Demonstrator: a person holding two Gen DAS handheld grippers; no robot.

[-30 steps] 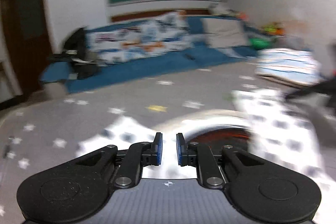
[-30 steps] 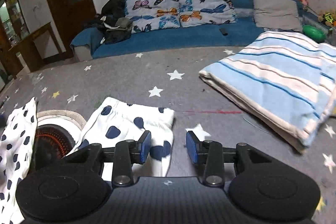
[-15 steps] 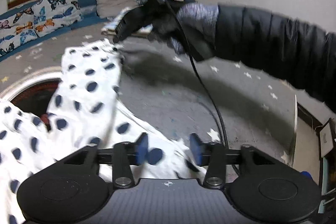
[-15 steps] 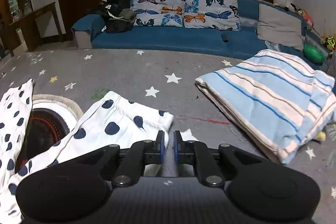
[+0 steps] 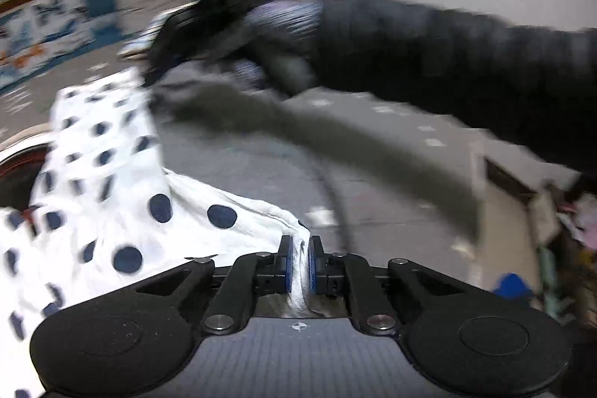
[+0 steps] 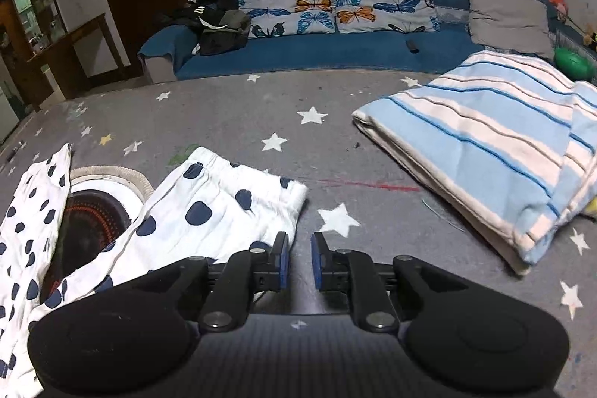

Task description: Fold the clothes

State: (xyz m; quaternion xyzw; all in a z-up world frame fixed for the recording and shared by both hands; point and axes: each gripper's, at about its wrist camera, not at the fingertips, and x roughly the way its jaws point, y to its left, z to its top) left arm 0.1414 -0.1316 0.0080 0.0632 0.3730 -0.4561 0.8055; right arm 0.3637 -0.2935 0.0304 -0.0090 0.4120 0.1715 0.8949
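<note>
White navy-dotted garment (image 6: 209, 211) on floor

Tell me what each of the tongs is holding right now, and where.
Left tongs pinch the polka-dot garment at a bunched edge. Right tongs are open, holding nothing.

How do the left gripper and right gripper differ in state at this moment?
The left gripper is shut on a bunched edge of the polka-dot garment; the right gripper has a visible gap with nothing between its pads. The left view is motion-blurred; the right view is sharp. Both have blue pads and sit at the garment's edge.
</note>
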